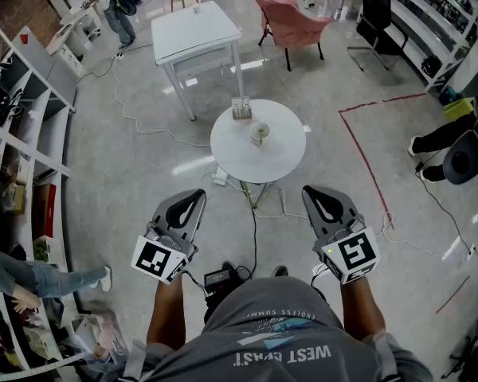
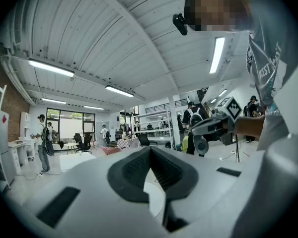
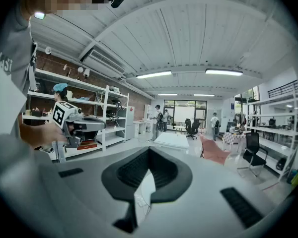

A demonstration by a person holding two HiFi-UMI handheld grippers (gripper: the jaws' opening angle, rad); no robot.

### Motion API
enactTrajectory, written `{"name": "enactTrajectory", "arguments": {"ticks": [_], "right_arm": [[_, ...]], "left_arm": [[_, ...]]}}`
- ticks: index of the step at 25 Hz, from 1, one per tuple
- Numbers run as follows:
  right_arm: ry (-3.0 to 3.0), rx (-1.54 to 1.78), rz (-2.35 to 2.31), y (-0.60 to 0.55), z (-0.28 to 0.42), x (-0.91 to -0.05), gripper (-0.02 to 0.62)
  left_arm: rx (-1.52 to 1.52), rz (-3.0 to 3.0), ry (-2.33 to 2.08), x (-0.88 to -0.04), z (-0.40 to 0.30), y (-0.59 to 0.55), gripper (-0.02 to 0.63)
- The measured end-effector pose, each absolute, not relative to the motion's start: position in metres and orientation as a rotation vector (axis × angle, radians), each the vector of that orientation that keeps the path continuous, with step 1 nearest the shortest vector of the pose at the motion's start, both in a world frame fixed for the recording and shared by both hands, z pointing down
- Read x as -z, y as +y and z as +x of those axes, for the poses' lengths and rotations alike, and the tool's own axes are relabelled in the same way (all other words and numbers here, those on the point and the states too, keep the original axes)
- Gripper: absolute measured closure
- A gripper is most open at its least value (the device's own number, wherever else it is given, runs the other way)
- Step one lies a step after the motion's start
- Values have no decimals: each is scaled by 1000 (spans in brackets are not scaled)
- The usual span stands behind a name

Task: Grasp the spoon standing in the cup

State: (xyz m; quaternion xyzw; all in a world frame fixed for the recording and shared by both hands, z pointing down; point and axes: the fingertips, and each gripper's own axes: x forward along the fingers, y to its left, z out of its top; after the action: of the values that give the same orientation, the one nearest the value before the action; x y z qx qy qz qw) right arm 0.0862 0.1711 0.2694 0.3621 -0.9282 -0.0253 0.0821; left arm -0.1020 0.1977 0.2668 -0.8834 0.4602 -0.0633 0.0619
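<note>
A small cup (image 1: pixel 260 134) stands near the middle of the round white table (image 1: pixel 231 151); the spoon in it is too small to make out. Both grippers hang in front of the table, well short of the cup. My left gripper (image 1: pixel 197 195) is below the table's left edge, and its dark pads (image 2: pixel 139 166) meet at the tip with nothing between them. My right gripper (image 1: pixel 310 190) is below the table's right edge, its pads (image 3: pixel 159 170) also closed together and empty. Each gripper view shows the other gripper: the right gripper (image 2: pixel 213 126) and the left gripper (image 3: pixel 75 124).
A small holder (image 1: pixel 240 108) stands at the round table's far edge. Behind are a square white table (image 1: pixel 195 30), a pink chair (image 1: pixel 291 21) and a black chair (image 1: pixel 374 14). Shelves (image 1: pixel 20 118) line the left. Cables (image 1: pixel 255 205) and red tape (image 1: pixel 366 153) cross the floor.
</note>
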Motion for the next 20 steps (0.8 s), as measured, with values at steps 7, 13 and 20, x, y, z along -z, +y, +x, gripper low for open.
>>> {"name": "enactTrajectory", "arguments": {"ticks": [7,13,20], "right_arm": [[-2767,82,1090,171,79,-270,596],[-2756,60,1121,174,67,-270,595],[-2762,-28,1189,174,49,-270,595]], "left_arm": [[191,-2682,1381,-269,-109,197,603],[187,-2701,1361,-270,-121,199,603],[179,-2733,1308,-273,-141,200,603]]}}
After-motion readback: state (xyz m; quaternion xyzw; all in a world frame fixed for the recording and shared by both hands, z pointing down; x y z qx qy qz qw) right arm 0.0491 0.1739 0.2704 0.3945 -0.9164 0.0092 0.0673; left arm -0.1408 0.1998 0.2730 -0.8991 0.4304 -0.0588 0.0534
